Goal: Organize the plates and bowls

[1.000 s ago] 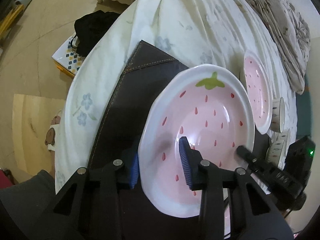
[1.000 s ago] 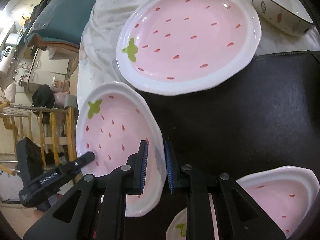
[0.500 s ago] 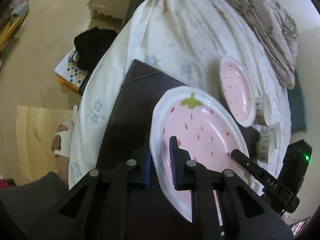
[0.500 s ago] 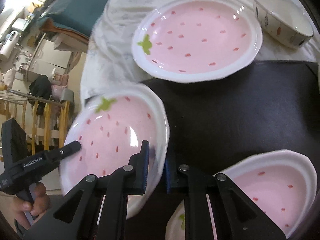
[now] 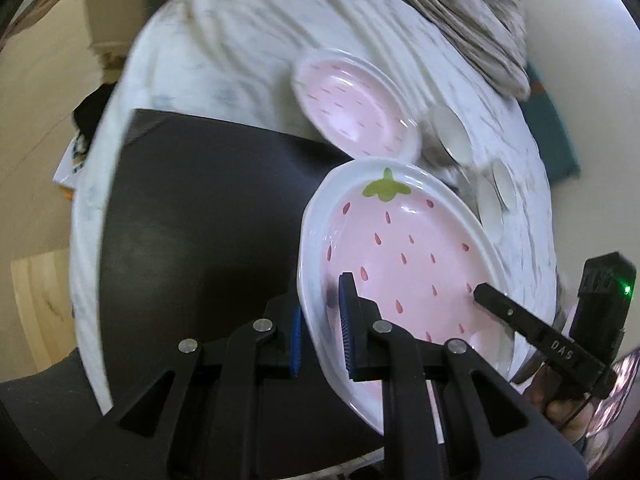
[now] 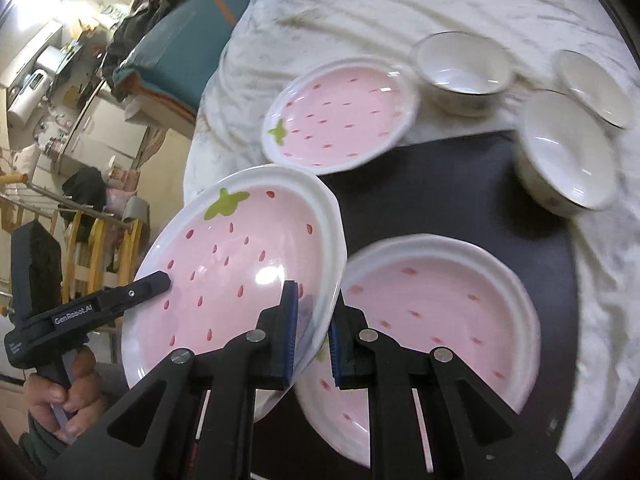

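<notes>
Cloth-draped tabletop [image 6: 400, 8], dark mat [image 6: 440, 184]: strawberry plate [image 6: 240, 264] held tilted, both tools, left [image 5: 322, 320] and right [image 6: 312, 332], clamped on opposite rims, beside resting plate [image 6: 440, 304].

Both wrist views close, facing opposite ways – share lifted strawberry plate [image 5: 404, 264]

Three pink strawberry plates: one [image 6: 240, 276] raised near left, one [image 6: 436, 320] lying near right, one [image 6: 340, 116] lying farther back; three white bowls at the far right: [image 6: 464, 72], [image 6: 568, 152], [image 6: 596, 88]
</notes>
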`<state>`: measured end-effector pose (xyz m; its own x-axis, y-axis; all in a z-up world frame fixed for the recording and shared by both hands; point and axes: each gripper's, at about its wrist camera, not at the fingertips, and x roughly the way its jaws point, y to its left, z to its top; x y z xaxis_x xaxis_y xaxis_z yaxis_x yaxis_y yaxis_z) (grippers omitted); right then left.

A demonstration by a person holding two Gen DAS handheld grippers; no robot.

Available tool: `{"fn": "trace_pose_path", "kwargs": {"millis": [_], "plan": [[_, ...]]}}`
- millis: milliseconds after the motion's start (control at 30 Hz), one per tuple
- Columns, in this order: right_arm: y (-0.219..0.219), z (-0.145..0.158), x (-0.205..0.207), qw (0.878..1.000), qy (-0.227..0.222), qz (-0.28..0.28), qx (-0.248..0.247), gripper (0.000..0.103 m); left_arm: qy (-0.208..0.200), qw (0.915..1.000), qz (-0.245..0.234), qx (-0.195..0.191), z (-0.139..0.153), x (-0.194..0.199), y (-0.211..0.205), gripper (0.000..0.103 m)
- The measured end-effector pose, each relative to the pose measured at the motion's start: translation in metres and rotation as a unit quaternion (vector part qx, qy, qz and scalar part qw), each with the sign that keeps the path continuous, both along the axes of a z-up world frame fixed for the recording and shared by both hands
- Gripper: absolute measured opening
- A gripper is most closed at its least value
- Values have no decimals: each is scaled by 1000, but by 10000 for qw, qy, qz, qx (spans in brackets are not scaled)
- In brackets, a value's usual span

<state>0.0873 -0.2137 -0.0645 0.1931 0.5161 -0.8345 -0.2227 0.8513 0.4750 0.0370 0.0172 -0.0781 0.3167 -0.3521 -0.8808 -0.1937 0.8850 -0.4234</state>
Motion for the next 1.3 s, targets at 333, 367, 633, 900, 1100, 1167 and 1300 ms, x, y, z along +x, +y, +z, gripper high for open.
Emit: {"fn": "trace_pose_path", "kwargs": {"millis": [333,367,633,900,1100,1167,1300], "plan": [[-88,-9,-32,9975,0,-682,193,16,67,9975,-670,196,-10,6,-67,13],[-92,-11,-34,9973,13,-706,196,16,95,9973,-698,203,-13,6,-71,13],[-106,-22,-41,9963,95,-849,-52,16,298,9956,-823,326,-32,11,-86,14],[-99,-46,-40,9969,324,-696,-188,16,535,9943,-818,420,-50,12,-84,15],[-99,-50,-36,9965,385,-695,-240,16,575,9943,-783,450,-53,15,-86,16],[-99,-49,-35,9966,376,-692,-249,16,597,9941,-783,462,-55,15,-86,16],[-100,-50,-35,9958,494,-733,-228,16,672,9926,-870,523,-58,12,-89,17]]}}
